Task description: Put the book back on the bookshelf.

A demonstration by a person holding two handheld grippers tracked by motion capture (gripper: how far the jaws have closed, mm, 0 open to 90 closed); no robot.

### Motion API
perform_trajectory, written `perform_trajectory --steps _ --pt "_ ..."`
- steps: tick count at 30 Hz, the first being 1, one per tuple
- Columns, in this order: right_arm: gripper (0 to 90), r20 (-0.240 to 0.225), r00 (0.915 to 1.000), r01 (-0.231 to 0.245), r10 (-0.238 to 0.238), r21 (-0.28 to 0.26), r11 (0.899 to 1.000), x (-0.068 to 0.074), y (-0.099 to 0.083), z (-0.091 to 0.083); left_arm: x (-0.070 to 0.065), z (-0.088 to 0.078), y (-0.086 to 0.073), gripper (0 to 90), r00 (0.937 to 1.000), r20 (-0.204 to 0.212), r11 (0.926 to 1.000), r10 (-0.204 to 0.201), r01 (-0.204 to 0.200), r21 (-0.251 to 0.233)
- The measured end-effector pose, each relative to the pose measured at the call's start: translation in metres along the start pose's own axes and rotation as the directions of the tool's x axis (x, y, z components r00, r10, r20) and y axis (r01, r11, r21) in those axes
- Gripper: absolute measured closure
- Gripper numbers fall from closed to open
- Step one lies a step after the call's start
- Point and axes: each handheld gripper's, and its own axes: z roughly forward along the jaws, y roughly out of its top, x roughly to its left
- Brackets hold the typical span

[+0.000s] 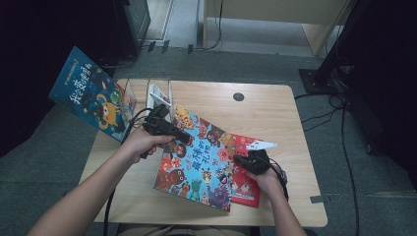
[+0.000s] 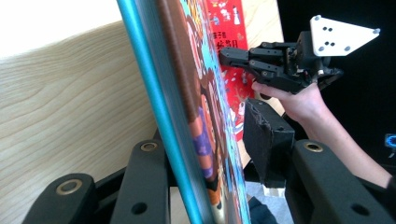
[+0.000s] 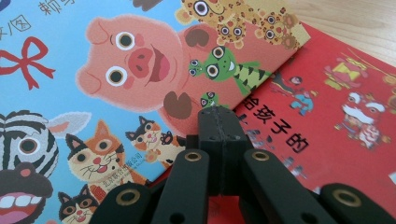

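Note:
A blue picture book [image 1: 201, 162] with cartoon animals lies in the middle of the table, overlapping a red book [image 1: 243, 189] on its right. My left gripper [image 1: 184, 137] reaches over the blue book's upper left edge. In the left gripper view the blue book [image 2: 205, 93] stands edge-on between the jaws of my left gripper [image 2: 205, 135], one jaw under it and the right pad [image 2: 266, 140] just off the cover. My right gripper [image 1: 237, 159] [image 3: 223, 114] is shut, its tips resting where the blue book [image 3: 70, 56] meets the red book [image 3: 345, 116].
A dark blue book [image 1: 91, 93] stands tilted at the table's back left, beside a wire rack [image 1: 169, 91] holding a white book [image 1: 158, 96]. The wooden table [image 1: 275, 118] has a round hole [image 1: 238, 97] near its back edge. Cables run over the floor at right.

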Motion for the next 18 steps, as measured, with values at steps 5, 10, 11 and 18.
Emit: perform_trajectory --steps 5,10,11,18 --pt "90.0 -0.013 0.9999 0.004 -0.004 -0.001 1.000 0.0016 0.0023 0.0041 -0.0030 -0.0046 0.0021 64.5 1.0000 -0.008 1.0000 -0.006 0.006 0.006" --pt "90.0 -0.019 0.9997 0.016 -0.016 -0.008 1.000 0.0024 0.0037 0.0070 -0.0037 -0.0056 0.0035 66.0 0.9999 -0.004 0.9999 -0.010 0.010 0.003" --pt "90.0 -0.019 0.9996 0.019 -0.020 -0.010 1.000 0.0024 0.0040 0.0075 -0.0037 -0.0052 0.0035 66.8 0.9999 -0.004 0.9999 -0.012 0.012 0.003" --pt "90.0 -0.022 0.9992 0.034 -0.034 -0.010 0.999 0.0031 0.0049 0.0089 -0.0018 -0.0033 0.0042 72.5 0.9999 -0.011 0.9998 -0.012 0.012 0.015"
